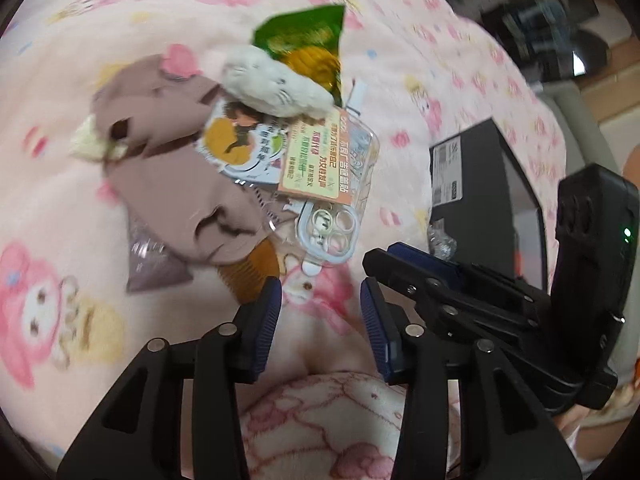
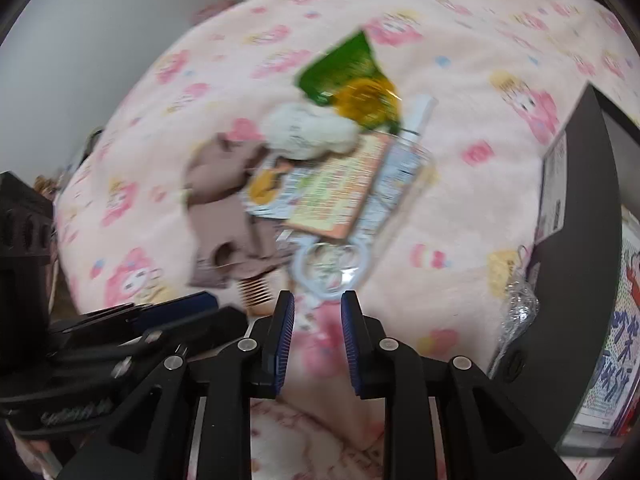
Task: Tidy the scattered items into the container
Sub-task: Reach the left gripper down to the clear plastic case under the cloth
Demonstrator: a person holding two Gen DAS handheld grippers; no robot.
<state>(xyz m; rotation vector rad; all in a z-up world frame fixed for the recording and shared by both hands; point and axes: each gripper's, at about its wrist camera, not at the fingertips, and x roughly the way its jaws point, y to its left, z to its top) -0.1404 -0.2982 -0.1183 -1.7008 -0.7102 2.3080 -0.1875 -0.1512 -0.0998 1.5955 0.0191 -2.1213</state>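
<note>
My left fingers (image 1: 320, 300) and right fingers (image 2: 318, 304), both spread and empty, hover just short of the clear plastic phone case (image 1: 328, 236), its long axis running away from me on the pink bed blanket (image 1: 420, 60).

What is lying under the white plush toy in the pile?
The white plush toy rests on a green snack packet and the upper edges of an orange-labelled packet and an illustrated card. Their covered parts cannot be seen.
</note>
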